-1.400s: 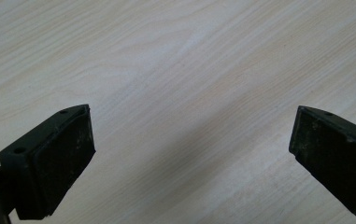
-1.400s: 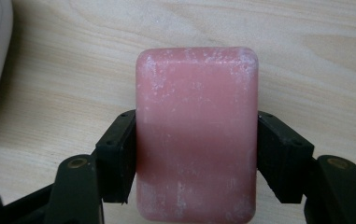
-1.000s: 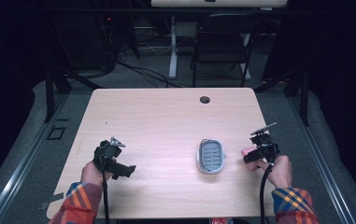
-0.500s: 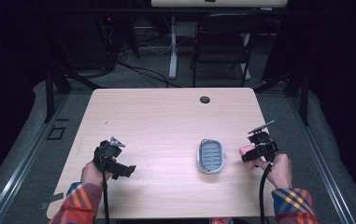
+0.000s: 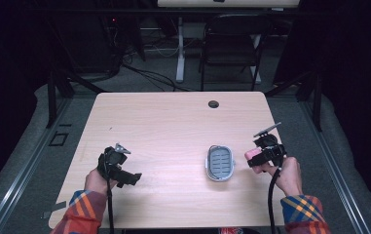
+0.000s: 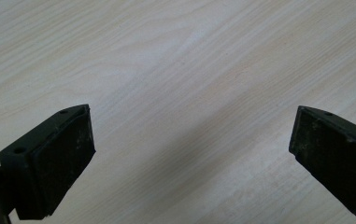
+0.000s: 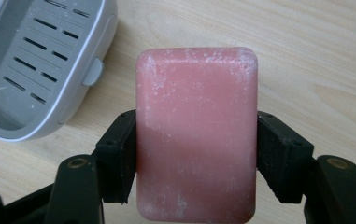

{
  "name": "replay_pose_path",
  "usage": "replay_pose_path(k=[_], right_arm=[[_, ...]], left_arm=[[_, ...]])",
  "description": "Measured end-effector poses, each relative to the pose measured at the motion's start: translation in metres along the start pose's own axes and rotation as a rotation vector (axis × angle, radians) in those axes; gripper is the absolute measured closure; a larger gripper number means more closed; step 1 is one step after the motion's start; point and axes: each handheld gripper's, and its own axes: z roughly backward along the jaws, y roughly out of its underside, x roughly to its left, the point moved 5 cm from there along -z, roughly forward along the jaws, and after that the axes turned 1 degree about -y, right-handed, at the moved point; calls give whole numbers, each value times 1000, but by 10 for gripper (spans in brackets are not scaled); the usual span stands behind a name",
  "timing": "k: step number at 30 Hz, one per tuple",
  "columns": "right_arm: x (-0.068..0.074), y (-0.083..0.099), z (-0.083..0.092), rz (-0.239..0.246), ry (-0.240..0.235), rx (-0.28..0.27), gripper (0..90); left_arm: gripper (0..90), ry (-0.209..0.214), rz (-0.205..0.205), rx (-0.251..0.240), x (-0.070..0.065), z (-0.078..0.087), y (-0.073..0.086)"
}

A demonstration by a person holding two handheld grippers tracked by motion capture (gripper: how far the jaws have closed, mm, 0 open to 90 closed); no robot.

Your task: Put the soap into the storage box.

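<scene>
A pink bar of soap (image 7: 196,135) sits clamped between the two black jaws of my right gripper (image 7: 195,154), which is shut on its long sides. In the high view that gripper (image 5: 257,157) hovers just right of a grey slotted soap dish (image 5: 220,162), with the soap (image 5: 252,154) showing as a pink spot at its tip. The dish (image 7: 35,60) lies at the upper left of the right gripper view. My left gripper (image 5: 124,176) rests low over bare wood at the table's front left, and its jaws stand wide apart with nothing between them (image 6: 192,154).
The light wooden table (image 5: 173,126) has a small dark round grommet (image 5: 213,104) near its far edge. A dark chair (image 5: 231,44) and cables stand on the floor beyond the table. Plaid sleeves come in from the bottom edge.
My right gripper has risen a little with the soap and drifted slightly toward the dish. The left gripper has kept still.
</scene>
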Motion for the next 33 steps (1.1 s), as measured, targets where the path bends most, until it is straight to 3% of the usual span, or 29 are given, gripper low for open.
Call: replay_pose_path(k=[5,9,14,19,21,22,33], right_arm=[[3,-5,3,-7,1,-24,366],[7,-10,7,28,-4,-7,366],[12,-15,8,22,-11,-22,366],[15,-22,15,56,-11,3,366],[17,-23,14,41,-8,-16,367],[17,-24,17,59,-11,2,367],[25,-34,20,79,-12,-3,367]], left_arm=[[1,2,3,-1,0,0,0],[1,0,2,1,0,0,0],[1,0,-1,2,0,0,0],[1,1,-3,3,0,0,0],[1,1,-3,4,0,0,0],[1,1,-3,3,0,0,0],[1,1,-2,1,0,0,0]])
